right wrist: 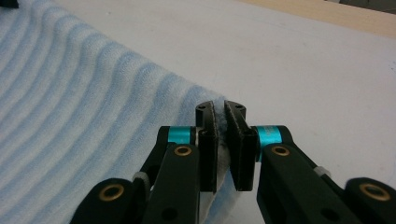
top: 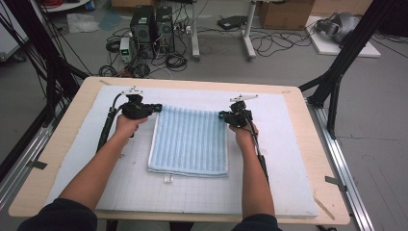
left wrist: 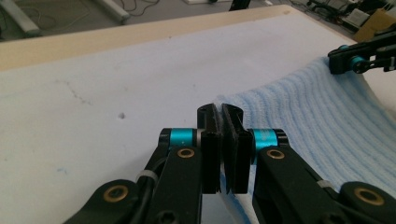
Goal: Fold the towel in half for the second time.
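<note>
A light blue ribbed towel lies folded on the white mat in the middle of the table. My left gripper is shut on the towel's far left corner, and in the left gripper view the cloth runs from between the pressed jaws off to the right. My right gripper is shut on the far right corner; a fold of towel shows pinched between its black pads. The right gripper also appears at the towel's far corner in the left gripper view.
The wooden table has its bare edge around the mat. A small white tag lies just below the towel's near edge. Beyond the table, computers, cables and black frame legs stand on the floor.
</note>
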### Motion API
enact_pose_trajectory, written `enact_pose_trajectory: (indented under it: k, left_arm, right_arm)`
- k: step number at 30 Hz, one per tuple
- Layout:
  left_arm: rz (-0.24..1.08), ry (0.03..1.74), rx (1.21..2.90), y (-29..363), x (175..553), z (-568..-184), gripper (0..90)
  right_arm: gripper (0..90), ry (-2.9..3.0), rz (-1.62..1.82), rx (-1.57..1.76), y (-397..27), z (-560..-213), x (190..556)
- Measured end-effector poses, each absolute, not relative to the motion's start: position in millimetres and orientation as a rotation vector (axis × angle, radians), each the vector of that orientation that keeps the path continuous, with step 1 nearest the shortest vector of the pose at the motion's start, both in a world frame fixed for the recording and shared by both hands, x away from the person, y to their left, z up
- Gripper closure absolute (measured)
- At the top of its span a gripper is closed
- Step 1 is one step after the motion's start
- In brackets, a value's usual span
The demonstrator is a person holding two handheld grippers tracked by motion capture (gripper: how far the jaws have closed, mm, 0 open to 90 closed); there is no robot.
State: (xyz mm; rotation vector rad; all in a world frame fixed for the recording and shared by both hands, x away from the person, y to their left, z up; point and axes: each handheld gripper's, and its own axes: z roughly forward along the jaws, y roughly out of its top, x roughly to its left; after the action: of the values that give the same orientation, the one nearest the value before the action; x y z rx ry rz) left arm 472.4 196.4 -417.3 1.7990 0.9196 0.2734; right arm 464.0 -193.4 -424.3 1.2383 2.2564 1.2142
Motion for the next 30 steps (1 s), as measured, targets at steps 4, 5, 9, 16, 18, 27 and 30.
enact_pose_trajectory:
  k: [4, 5, 9, 16, 18, 27, 30]
  left_arm:
    - [0.248, 0.907, 1.792, 199.3, 466.3, -416.6, 85.8]
    - [0.246, 0.901, 1.787, 200.1, 464.2, -416.3, 85.9]
    - [0.242, 0.876, 1.765, 204.9, 451.0, -413.1, 85.8]
    - [0.229, 0.793, 1.749, 208.5, 423.1, -408.9, 85.7]
    - [0.228, 0.782, 1.746, 210.6, 416.2, -408.4, 85.7]
    - [0.219, 0.745, 1.736, 217.5, 383.6, -412.8, 85.8]
    - [0.223, 0.721, 1.736, 218.7, 369.7, -415.2, 85.8]
  right_arm:
    - [83.4, 2.261, 1.206, 1.211, -193.2, -418.3, 459.7]
    - [83.4, 2.263, 1.211, 1.202, -193.0, -416.0, 457.6]
    - [83.4, 2.266, 1.237, 1.166, -192.7, -410.6, 448.3]
    - [83.4, 2.244, 1.299, 1.114, -196.4, -405.5, 422.6]
    - [83.4, 2.241, 1.313, 1.107, -197.4, -404.1, 415.9]
    - [83.4, 2.257, 1.345, 1.032, -198.6, -400.8, 382.7]
    - [83.2, 2.278, 1.349, 1.033, -200.0, -402.6, 372.3]
